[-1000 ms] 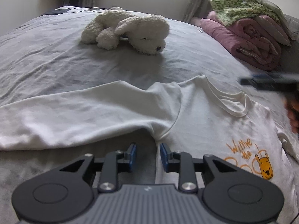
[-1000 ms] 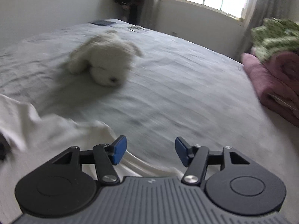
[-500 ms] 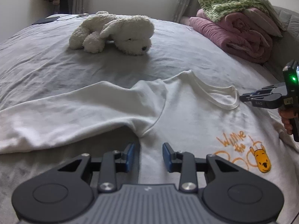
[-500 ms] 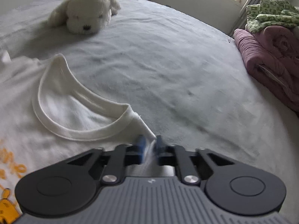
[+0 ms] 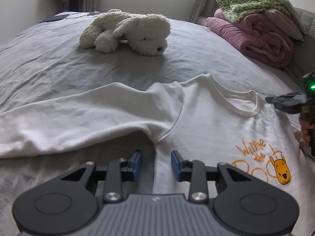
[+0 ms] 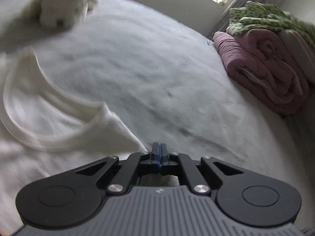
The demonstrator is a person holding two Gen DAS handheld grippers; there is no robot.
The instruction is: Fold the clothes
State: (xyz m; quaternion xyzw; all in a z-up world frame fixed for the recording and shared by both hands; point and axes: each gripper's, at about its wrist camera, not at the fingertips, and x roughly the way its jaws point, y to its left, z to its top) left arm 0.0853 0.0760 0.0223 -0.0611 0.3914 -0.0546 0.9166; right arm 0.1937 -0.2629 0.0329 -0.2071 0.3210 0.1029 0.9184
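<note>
A white T-shirt (image 5: pixel 206 122) with an orange bear print lies face up on the grey bed (image 5: pixel 49 68). Its long sleeve (image 5: pixel 69 122) stretches out to the left. My left gripper (image 5: pixel 155 164) hovers open just short of the armpit seam, with nothing between its blue pads. At the shirt's shoulder edge, right of the collar (image 5: pixel 242 106), my right gripper (image 6: pixel 159 153) is shut on the fabric. The shirt (image 6: pixel 39 118) looks blurred in the right wrist view. In the left wrist view the right gripper (image 5: pixel 268 99) enters from the right edge.
A white plush dog (image 5: pixel 128 32) lies on the bed beyond the shirt. Folded pink blankets (image 5: pixel 259 31) with a green patterned cloth on top are stacked at the far right. A hand (image 5: pixel 307 129) holds the right gripper. Walls and a window lie behind the bed.
The right gripper came down to the shoulder edge and went from open to shut. The left gripper has opened a little wider and stayed by the armpit seam.
</note>
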